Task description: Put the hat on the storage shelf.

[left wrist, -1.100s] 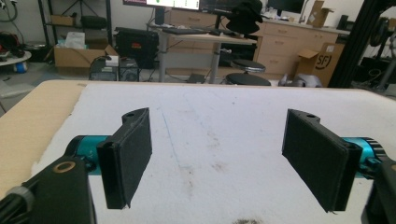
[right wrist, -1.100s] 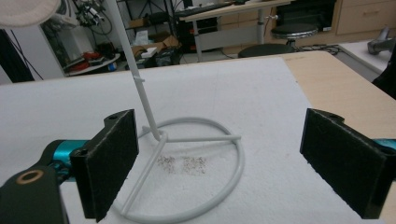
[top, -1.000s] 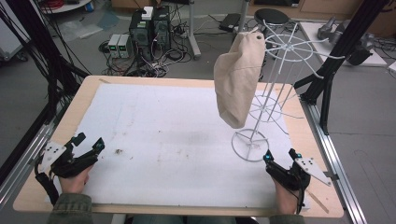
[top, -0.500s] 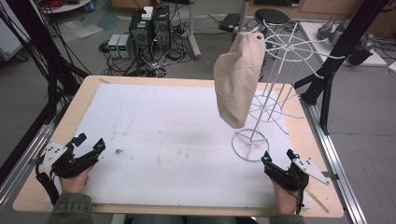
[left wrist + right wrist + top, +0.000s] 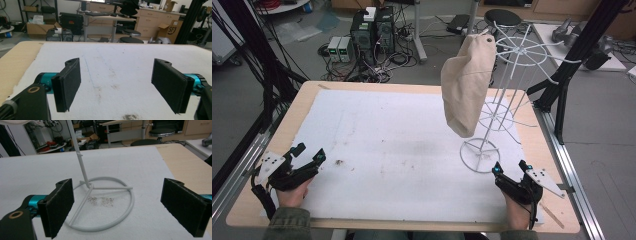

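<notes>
A beige cloth cap hangs on a white wire stand at the table's right side. The stand's round base rests on the white mat. My right gripper sits low just in front of that base, open and empty; in the right gripper view the base ring lies between its wide-apart jaws, with the thin pole rising at the left. My left gripper rests at the mat's front left, open, with bare mat between its jaws.
The wooden table edge frames the mat. Black frame posts stand at both sides. Computers and cables sit on the floor behind. Small dark crumbs lie near the left gripper, and some lie inside the base ring.
My right gripper has crept slightly left and forward, toward the stand's base. The left gripper and the cap have stayed put.
</notes>
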